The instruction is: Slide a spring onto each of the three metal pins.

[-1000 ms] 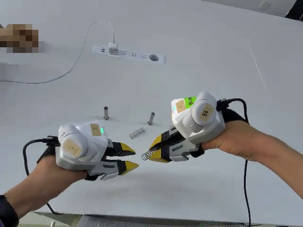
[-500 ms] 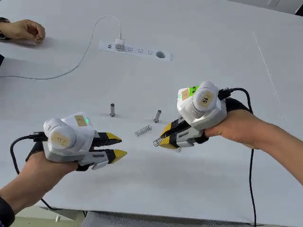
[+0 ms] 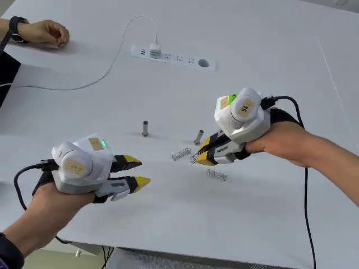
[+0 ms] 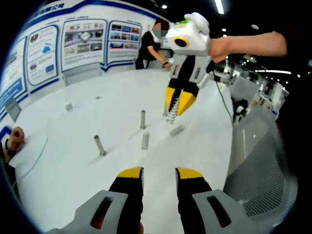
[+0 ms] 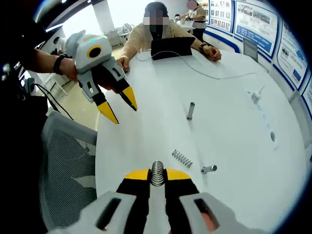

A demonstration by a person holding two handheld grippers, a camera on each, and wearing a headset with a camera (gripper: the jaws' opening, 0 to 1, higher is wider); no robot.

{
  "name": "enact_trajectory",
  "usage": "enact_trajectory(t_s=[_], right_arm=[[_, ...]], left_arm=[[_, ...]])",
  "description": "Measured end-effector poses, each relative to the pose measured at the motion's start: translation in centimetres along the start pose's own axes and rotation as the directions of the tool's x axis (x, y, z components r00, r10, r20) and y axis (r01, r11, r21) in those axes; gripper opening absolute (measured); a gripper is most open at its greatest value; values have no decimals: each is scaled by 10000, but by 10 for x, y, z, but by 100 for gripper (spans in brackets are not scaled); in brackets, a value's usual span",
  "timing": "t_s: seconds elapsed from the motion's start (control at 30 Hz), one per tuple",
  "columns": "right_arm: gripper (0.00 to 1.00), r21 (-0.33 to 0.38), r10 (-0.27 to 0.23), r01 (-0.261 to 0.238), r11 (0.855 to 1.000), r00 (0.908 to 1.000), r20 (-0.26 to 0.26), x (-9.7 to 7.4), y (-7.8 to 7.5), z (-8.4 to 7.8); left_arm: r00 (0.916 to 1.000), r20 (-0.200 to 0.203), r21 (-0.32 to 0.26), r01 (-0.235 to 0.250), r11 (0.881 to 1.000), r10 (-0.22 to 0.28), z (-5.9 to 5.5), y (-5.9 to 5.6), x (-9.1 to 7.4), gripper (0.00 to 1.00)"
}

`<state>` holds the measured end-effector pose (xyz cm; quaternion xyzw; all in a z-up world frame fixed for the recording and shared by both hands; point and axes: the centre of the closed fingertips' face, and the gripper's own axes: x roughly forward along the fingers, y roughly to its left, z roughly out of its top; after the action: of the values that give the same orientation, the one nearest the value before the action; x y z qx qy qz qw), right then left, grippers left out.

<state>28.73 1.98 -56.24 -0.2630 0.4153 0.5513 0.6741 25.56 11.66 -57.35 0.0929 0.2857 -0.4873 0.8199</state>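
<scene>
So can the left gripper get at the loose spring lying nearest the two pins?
Probably yes: the left gripper is open and empty, with bare table between it and the loose spring. The right gripper, shut on a second spring, sits close beside that spring and could crowd it.

Tail of the spring [image 5: 157, 171] buried between my right gripper's [image 5: 157, 176] jaws, print on the wall posters [image 4: 86, 37] too small for me to read
</scene>
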Motion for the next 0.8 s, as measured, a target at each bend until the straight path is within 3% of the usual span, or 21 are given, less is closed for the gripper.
enact_trajectory(t_s=[0.8], right_arm=[[12,-320,51,-67,9995,9988,-494,29,-35,24]], left_arm=[[9936,-139,-975,-1129,9888,1120,-19,20,-12,48]])
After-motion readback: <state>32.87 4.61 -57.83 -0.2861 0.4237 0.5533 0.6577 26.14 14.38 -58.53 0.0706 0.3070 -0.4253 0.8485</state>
